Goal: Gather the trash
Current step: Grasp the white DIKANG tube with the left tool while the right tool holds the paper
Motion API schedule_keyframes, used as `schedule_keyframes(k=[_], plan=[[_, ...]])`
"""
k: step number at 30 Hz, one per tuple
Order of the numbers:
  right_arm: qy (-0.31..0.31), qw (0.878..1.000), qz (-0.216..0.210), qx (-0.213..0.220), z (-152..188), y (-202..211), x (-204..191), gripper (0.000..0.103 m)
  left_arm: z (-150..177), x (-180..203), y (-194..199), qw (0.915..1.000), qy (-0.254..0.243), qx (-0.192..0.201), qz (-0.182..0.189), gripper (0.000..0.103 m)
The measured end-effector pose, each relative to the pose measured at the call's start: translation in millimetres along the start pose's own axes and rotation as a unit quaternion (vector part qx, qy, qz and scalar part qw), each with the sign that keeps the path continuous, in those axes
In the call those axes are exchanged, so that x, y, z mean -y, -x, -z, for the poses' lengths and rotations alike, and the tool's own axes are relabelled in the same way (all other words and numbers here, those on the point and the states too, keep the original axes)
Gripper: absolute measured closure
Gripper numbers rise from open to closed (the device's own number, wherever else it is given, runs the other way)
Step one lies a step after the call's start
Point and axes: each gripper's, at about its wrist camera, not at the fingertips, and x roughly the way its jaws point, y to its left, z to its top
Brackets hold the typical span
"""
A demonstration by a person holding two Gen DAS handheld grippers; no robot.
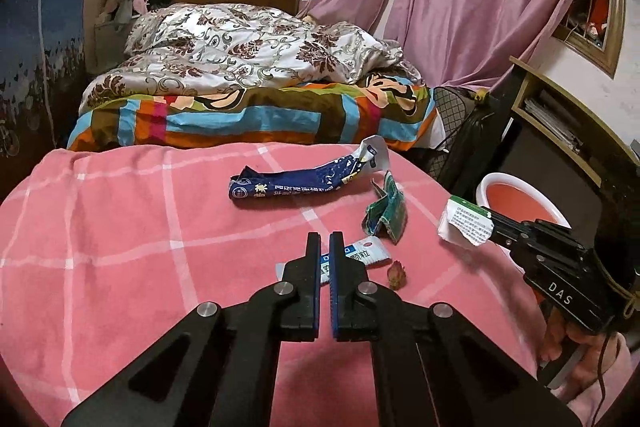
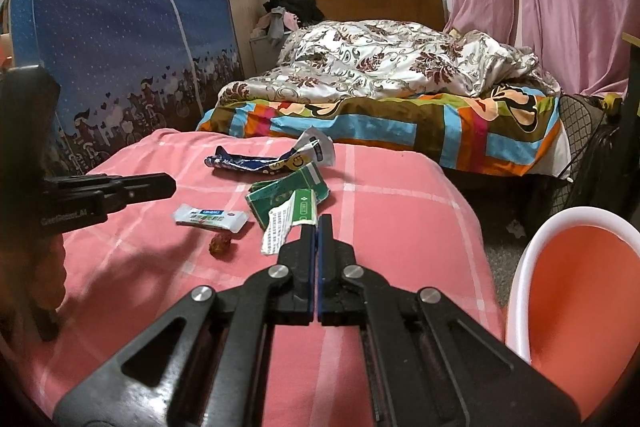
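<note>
The right gripper (image 2: 316, 223) is clamped on a torn white-and-green printed wrapper (image 1: 466, 225); at nine o'clock, the left gripper (image 1: 325, 239) is closed and empty.

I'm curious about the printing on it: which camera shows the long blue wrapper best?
The left wrist view: the long blue wrapper lies broadside near the middle, its white print and torn end visible. In the right wrist view the same wrapper sits farther off, foreshortened and crumpled-looking, with its print unreadable.
</note>
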Motion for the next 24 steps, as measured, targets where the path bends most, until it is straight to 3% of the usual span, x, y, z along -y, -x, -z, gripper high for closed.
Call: schedule_keyframes(k=[8, 11, 12, 13, 24], plan=[[-0.002, 1.0, -0.002, -0.006, 0.2, -1.4, -0.1, 0.103, -0.9, -3.6, -11.3, 0.9995, -0.012, -0.026, -0.01, 0.099], [-0.002, 1.0, -0.002, -0.011, -0.2, -3.6, 0.3, 0.103, -0.2, -6.4, -20.0, 0.9987, -0.024, -0.043, -0.014, 0.077], [-0.003, 1.0, -0.002, -0.012, 0.3, -3.9, 0.6, 0.103, 0.2, -8.3, -23.2, 0.9985, -0.026, -0.045, -0.018, 0.061], [-0.003, 1.0, -0.002, -0.013, 0.2, -4.3, 0.9, 0.103, -0.1, -9.8, -25.2, 0.9984, -0.028, -0.047, -0.017, 0.054], [-0.009, 1.0, -0.004, -0.027, 3.3, -9.6, 5.2, 0.103, 0.8, -16.2, -50.7, 0.9908, -0.072, -0.106, 0.043, 0.054]])
